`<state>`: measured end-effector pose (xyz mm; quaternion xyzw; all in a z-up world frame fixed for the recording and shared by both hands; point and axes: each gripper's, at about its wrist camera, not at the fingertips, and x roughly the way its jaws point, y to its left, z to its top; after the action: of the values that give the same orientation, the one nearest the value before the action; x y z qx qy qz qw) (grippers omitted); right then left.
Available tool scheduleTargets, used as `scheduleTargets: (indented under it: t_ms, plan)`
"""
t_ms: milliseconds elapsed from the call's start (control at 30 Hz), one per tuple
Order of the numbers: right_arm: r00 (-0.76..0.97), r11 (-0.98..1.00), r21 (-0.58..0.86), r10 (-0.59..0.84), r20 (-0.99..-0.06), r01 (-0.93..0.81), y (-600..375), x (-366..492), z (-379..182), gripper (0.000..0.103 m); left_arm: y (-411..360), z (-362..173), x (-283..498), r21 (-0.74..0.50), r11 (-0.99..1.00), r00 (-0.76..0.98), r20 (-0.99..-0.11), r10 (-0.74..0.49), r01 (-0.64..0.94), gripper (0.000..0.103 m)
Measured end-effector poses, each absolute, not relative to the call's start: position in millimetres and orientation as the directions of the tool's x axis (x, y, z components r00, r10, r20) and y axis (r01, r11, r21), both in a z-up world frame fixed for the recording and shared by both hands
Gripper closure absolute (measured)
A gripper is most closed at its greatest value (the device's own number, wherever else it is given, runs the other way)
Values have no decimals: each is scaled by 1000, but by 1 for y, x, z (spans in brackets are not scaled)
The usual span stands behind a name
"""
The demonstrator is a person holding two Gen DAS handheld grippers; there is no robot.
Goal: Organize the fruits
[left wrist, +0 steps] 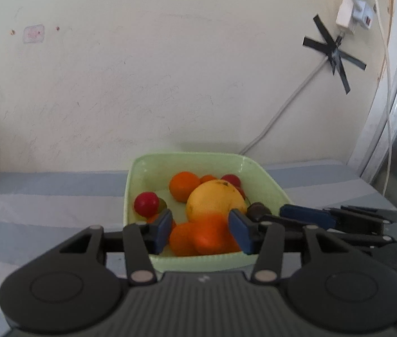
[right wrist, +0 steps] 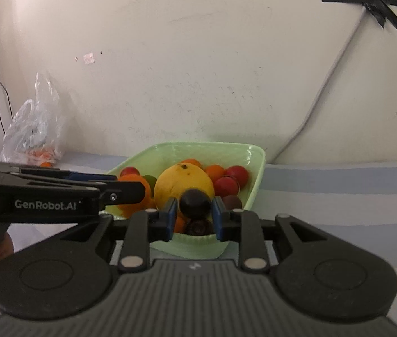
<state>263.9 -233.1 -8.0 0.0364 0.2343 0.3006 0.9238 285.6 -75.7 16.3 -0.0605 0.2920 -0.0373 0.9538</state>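
Right gripper (right wrist: 193, 213) fingers are pinching a dark plum (right wrist: 194, 203) over the green bowl's (right wrist: 256, 168) 6 o'clock edge. Left gripper (left wrist: 202, 231) fingers are spread around an orange (left wrist: 207, 237). I'd lower the plum gently before letting go.

left wrist: close, low, front of green bowl (left wrist: 198, 165), facing wall | right wrist: close, bowl's front-right | shared: bowl

Glossy green plastic bowl (left wrist: 198, 160); matt striped cloth (left wrist: 44, 210); crinkled clear plastic bag (right wrist: 34, 129).
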Motion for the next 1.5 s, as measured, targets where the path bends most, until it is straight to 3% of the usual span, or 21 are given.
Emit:
scheduleTargets:
  t_ms: [267, 400, 533, 600, 733, 1200, 1500]
  plan:
    - [766, 843, 328, 529, -365, -426, -278, 225, 4, 67, -84, 43, 236, -117, 993, 868, -496, -33, -29, 40]
    - [770, 831, 441, 515, -377, -340, -305, 186, -9, 67, -99, 43, 199, -88, 995, 870, -493, 4, -55, 21]
    - [764, 827, 480, 505, -401, -294, -315, 145, -22, 66, -113, 37, 168, -70, 996, 863, -505, 17, -61, 15]
    - [746, 824, 490, 511, -427, -284, -314, 130, -28, 59, -118, 35, 157, -66, 996, 858, -512, 24, -67, 11]
    - [718, 815, 503, 530, -451, -286, -310, 107, -39, 60, -123, 31, 132, -50, 994, 855, -515, 62, -102, 2]
    - [710, 805, 494, 556, -433, -330, -309, 70, -36, 59, -131, 11, 83, 2, 973, 808, -557, 193, -231, 0]
    - [727, 802, 505, 549, -413, -319, -316, 61, -34, 51, -146, 4, 72, 53, 968, 784, -576, 230, -246, 0]
